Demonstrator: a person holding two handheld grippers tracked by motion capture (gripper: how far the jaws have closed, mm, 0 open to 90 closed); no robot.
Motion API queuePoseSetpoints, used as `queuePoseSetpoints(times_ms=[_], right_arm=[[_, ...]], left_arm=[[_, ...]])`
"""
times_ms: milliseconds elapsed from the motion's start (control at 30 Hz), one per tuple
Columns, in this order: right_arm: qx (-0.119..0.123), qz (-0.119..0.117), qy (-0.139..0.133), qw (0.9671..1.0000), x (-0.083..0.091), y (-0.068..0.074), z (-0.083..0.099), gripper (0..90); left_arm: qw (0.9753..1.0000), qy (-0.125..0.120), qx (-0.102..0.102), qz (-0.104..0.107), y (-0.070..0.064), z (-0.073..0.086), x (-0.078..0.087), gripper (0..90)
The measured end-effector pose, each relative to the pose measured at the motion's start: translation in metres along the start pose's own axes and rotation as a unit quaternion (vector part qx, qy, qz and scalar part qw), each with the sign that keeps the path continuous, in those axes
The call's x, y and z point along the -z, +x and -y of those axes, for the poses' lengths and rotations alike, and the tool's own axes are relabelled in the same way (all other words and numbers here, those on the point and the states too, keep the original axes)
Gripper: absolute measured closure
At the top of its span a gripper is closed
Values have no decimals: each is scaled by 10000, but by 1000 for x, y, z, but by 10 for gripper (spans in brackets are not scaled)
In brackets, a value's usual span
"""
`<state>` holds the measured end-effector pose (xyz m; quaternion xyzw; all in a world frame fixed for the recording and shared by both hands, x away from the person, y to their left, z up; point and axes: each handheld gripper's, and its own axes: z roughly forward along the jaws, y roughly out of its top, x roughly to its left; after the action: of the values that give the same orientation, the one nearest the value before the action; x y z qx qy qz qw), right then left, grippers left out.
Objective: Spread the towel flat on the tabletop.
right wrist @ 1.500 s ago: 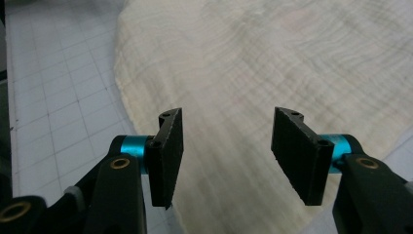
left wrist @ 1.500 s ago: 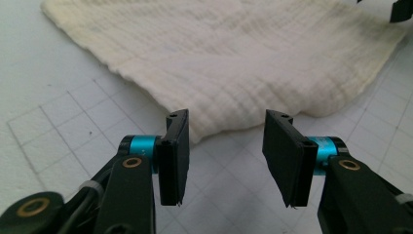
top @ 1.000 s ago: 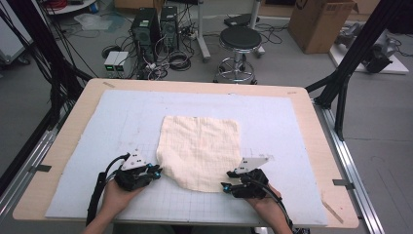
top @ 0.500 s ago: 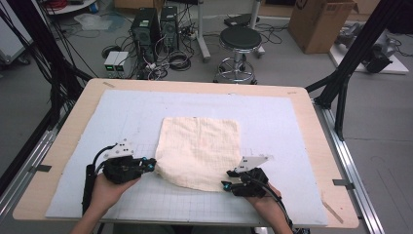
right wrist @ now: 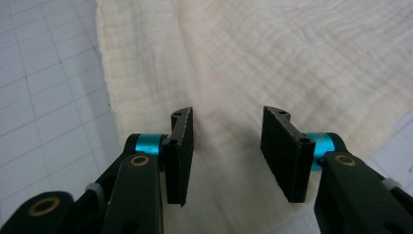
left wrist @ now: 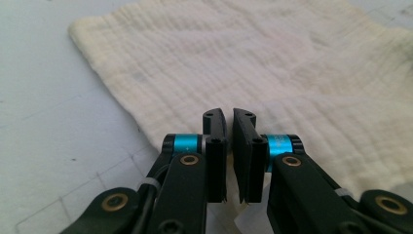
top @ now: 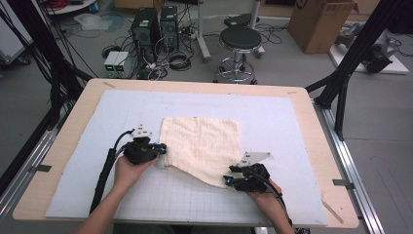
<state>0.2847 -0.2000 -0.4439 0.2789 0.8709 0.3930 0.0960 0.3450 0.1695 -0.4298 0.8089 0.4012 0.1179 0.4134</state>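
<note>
Beyond my hand-held grippers I see a wooden desk [top: 311, 105] under a pale gridded mat [top: 272, 112]; farther off, a black stool [top: 237, 38], computer towers [top: 155, 24] and a cardboard box [top: 319, 22].

High view: fixed above the person's side, looking forward and down across the whole table [top: 63, 141] to the floor beyond. Each gripper view sits close and low, looking toward 12 o'clock along its own jaws. All three share the cloth [top: 204, 144] [left wrist: 272, 73] [right wrist: 272, 63].
</note>
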Motion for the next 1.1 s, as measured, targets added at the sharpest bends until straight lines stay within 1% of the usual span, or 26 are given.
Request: queuePoseSetpoints(times_ms=[33, 100, 133, 200, 267, 333, 400, 433, 467, 500, 533, 633, 667, 700, 733, 800, 867, 900, 933, 967, 1033, 1100], right_arm=[[-8, -1, -4, 10000, 0, -1, 0, 552], [-39, -4, -25, 10000, 1, -2, 1, 546], [-62, -4, -16, 10000, 1, -2, 1, 544], [-56, -30, -6, 10000, 1, -3, 1, 541], [-54, -28, -6, 10000, 1, -3, 1, 538], [-47, -10, -16, 10000, 1, -3, 1, 532], [-40, -19, -3, 10000, 2, -2, 1, 526], [-15, -24, -13, 10000, 2, -1, 1, 524], [-34, -23, 2, 10000, 3, 0, 1, 523], [-3, -29, -1, 10000, 3, 0, 2, 524], [-31, -30, 27, 10000, 3, 1, 2, 524], [-11, -89, -25, 10000, 6, 2, 2, 525], [2, -98, -43, 9999, 7, 3, 3, 525], [3, -130, -50, 9999, 8, 4, 3, 527], [57, -176, -67, 9998, 9, 6, 4, 527], [132, -221, -48, 9997, 10, 8, 5, 539], [134, -255, -5, 9996, 9, 8, 5, 548], [152, -268, 27, 9995, 8, 8, 5, 561], [174, -260, 62, 9995, 7, 8, 5, 580], [183, -244, 90, 9995, 6, 8, 5, 590], [205, -220, 77, 9995, 6, 8, 5, 630], [185, -209, 73, 9996, 6, 7, 5, 656]], left_arm=[[10000, 33, -34, 1, 0, 0, -2, 811], [9999, -27, -96, 72, -2, -1, 1, 774], [9997, -31, -194, 136, -4, -2, 5, 760], [9994, 13, -323, 135, -6, -2, 10, 720], [9987, 100, -497, 90, -9, -2, 19, 688], [9982, 62, -570, 147, -11, 1, 28, 685], [9975, 72, -659, 225, -14, 6, 33, 692], [9975, 67, -642, 280, -16, 10, 34, 700], [9973, 150, -645, 328, -17, 14, 33, 706], [9970, 238, -658, 321, -18, 18, 31, 706], [9965, 321, -700, 317, -20, 21, 30, 704], [9961, 422, -660, 396, -21, 28, 26, 700], [9958, 477, -673, 387, -21, 30, 25, 699], [9956, 482, -703, 382, -22, 33, 25, 698], [9961, 441, -667, 381, -22, 34, 27, 695], [9961, 411, -669, 407, -21, 35, 29, 710], [9963, 381, -661, 406, -22, 37, 29, 759], [9961, 359, -698, 397, -22, 37, 30, 794], [9965, 302, -696, 354, -23, 36, 32, 818], [9968, 212, -687, 362, -24, 36, 35, 829], [9973, 59, -644, 360, -26, 34, 42, 836], [9973, -38, -605, 408, -28, 33, 52, 838]])
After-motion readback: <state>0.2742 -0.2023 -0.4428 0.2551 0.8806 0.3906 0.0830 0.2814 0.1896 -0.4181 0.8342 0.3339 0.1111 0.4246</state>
